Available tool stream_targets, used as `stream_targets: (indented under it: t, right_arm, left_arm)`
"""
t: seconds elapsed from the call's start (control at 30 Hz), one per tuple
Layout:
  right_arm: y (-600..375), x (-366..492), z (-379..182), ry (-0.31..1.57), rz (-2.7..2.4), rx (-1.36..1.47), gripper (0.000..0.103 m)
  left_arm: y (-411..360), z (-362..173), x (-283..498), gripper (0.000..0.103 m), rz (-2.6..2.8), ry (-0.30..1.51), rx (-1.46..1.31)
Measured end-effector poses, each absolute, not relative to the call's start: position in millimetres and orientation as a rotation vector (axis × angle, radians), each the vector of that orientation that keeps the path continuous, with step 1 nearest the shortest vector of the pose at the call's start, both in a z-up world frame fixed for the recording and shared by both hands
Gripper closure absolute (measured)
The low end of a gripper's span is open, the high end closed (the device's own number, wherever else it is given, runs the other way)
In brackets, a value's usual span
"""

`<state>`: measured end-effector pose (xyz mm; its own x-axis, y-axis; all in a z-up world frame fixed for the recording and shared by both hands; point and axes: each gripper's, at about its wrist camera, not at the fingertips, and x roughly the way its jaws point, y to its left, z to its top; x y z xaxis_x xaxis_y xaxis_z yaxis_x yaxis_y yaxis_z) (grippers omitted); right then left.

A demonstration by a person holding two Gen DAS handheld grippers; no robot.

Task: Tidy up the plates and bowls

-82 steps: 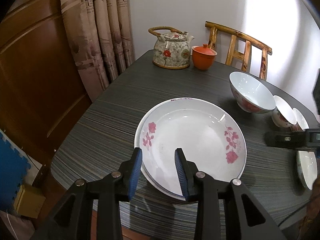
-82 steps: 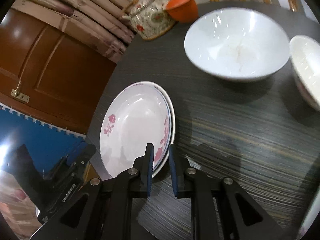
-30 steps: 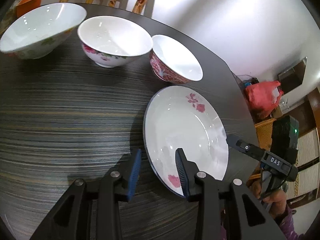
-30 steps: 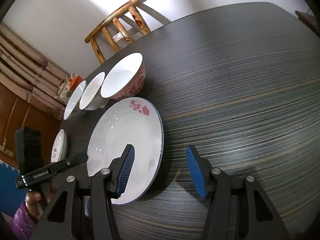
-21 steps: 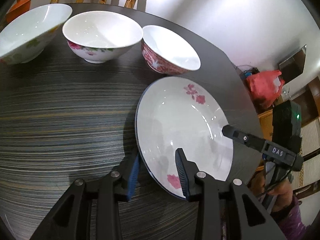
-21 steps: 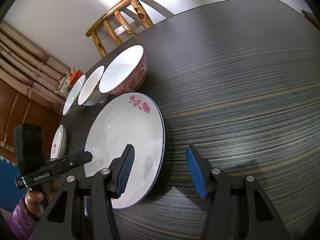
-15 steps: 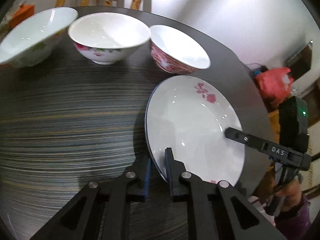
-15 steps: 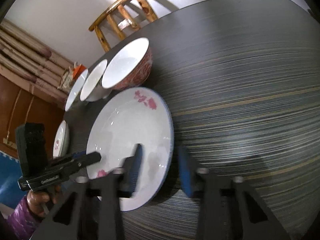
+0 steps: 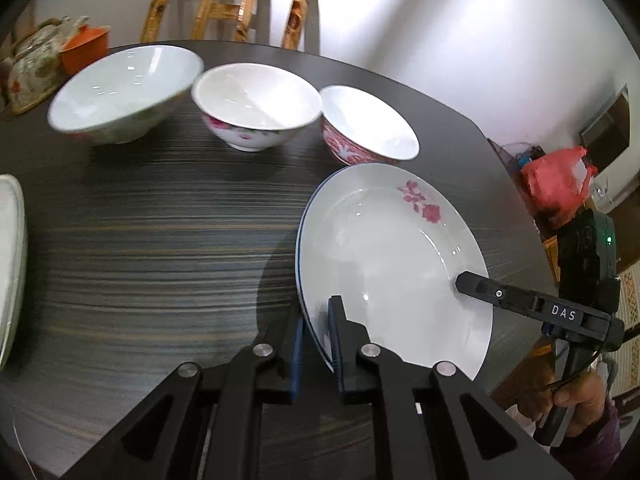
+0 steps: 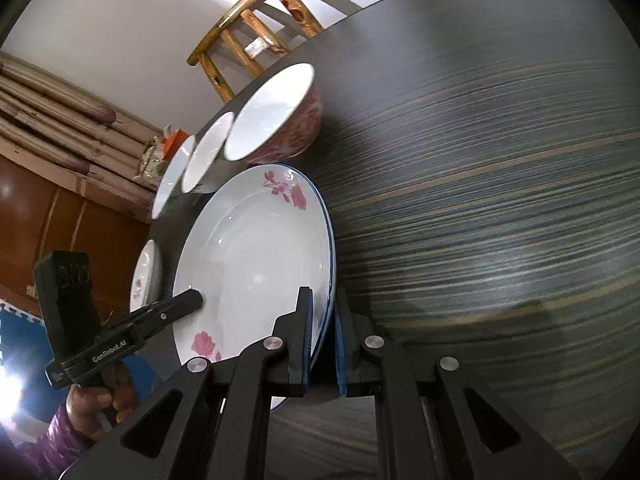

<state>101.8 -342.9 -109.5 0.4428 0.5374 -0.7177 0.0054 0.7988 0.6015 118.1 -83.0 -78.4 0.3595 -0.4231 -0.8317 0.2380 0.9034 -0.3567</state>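
Observation:
A white plate (image 9: 384,248) with pink roses and a thin blue rim sits at the near right of the dark table (image 9: 140,248). My left gripper (image 9: 316,320) is shut on its near left rim, one pad above and one below. My right gripper (image 10: 322,300) is shut on the opposite rim; in the left wrist view its upper finger (image 9: 480,286) lies on the plate's right side. The plate (image 10: 256,256) looks slightly tilted, with shadow under its edge. Behind it stand a red patterned bowl (image 9: 364,132), a white flowered bowl (image 9: 256,108) and a large pale bowl (image 9: 124,92).
A stack of plates (image 9: 10,260) lies at the table's left edge. A teapot (image 9: 32,68) and an orange lidded cup (image 9: 84,50) stand at the far left. A wooden chair (image 9: 236,4) is behind the table, and a red bag (image 9: 556,184) lies beyond its right edge.
Both grippers went from open beside the plate's rim to shut on it, on opposite sides. The plate's edge now appears a little higher over the table.

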Motion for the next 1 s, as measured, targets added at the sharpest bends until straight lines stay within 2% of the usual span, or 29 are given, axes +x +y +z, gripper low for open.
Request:
stream_targets:
  t: [0.4,1.0]
  right_arm:
    - [-277,105,-92,1.095,0.464,0.561,0.091]
    - [-128,132,-67,1.156,0.641,0.422,0.090]
  left_arm:
    - [-13,-54,95,0.092,-0.297,1.064,-0.223]
    - [135,-44,75,0.092,-0.072,0.976,-0.343]
